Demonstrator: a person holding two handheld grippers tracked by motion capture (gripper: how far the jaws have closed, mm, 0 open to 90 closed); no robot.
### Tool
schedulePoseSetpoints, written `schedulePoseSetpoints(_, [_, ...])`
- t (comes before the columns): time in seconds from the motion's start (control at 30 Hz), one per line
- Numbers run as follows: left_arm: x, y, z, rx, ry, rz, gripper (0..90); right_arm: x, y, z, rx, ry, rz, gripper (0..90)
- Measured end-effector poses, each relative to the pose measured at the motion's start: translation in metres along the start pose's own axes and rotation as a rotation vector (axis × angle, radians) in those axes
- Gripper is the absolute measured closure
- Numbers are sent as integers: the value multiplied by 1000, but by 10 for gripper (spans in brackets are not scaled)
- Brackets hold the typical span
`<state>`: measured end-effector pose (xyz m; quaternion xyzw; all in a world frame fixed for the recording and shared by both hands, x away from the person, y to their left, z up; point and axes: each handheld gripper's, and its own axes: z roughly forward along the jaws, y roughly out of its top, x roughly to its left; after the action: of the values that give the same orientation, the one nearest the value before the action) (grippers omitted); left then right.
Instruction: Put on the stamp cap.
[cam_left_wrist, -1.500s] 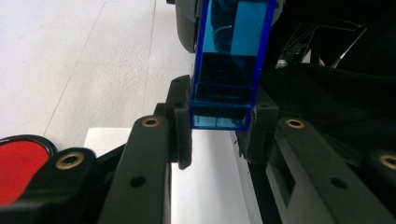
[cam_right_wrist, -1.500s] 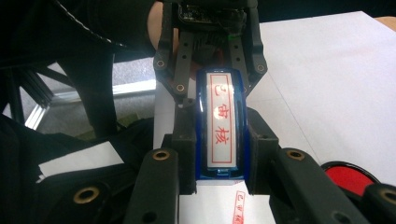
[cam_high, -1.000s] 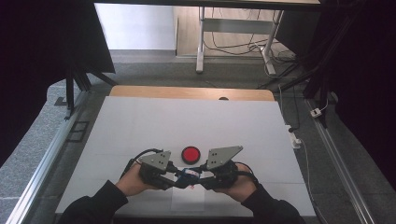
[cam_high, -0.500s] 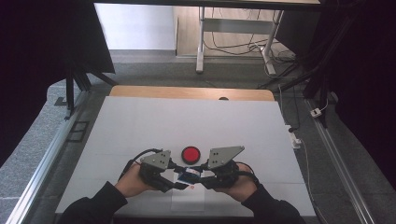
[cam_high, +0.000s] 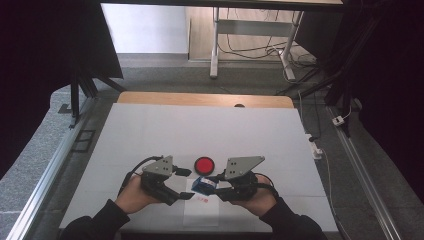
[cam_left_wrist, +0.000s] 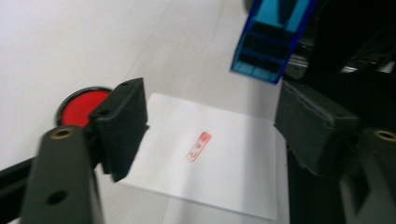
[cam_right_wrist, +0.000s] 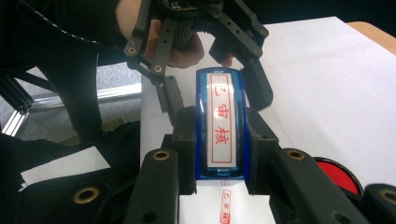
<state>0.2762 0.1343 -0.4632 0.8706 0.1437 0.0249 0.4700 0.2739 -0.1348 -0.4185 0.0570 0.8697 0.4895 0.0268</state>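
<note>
A blue self-inking stamp (cam_right_wrist: 222, 130) with a white label of red characters sits between the pads of my right gripper (cam_right_wrist: 222, 144), which is shut on it. In the high view the stamp (cam_high: 203, 185) hangs just above a white paper slip (cam_high: 202, 212). The slip bears a small red imprint (cam_left_wrist: 199, 146). My left gripper (cam_left_wrist: 217, 126) faces the stamp's far end. Its jaws have just been opening and now stand wide, with only the slip below them. In the right gripper view its fingers (cam_right_wrist: 170, 98) flank the stamp's tip without touching.
A round red ink pad (cam_high: 204, 164) lies just beyond the two grippers, close to the stamp. The white table cover (cam_high: 200, 130) stretches far ahead to a wooden edge (cam_high: 205, 99). Metal rails run along both sides.
The left gripper's jaws have spread apart beside the stamp's end. Both hands have stayed where they were, and the right gripper keeps its hold on the stamp.
</note>
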Motion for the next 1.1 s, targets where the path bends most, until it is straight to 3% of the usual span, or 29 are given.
schedulePoseSetpoints(0.17, [-1,-4,-8,13,73,-36,164,0,0,-1,-3,-12,6,706])
schedulePoseSetpoints(0.33, [-5,-8,-16,15,118,-79,128,0,-1,-2,-3,-27,11,706])
schedulePoseSetpoints(0.8, [-17,-23,-41,8,188,-178,43,-1,-2,-5,8,-61,22,706])
schedulePoseSetpoints(1.1, [-25,-35,-54,-1,227,-207,16,-2,-2,-5,8,-78,31,706])
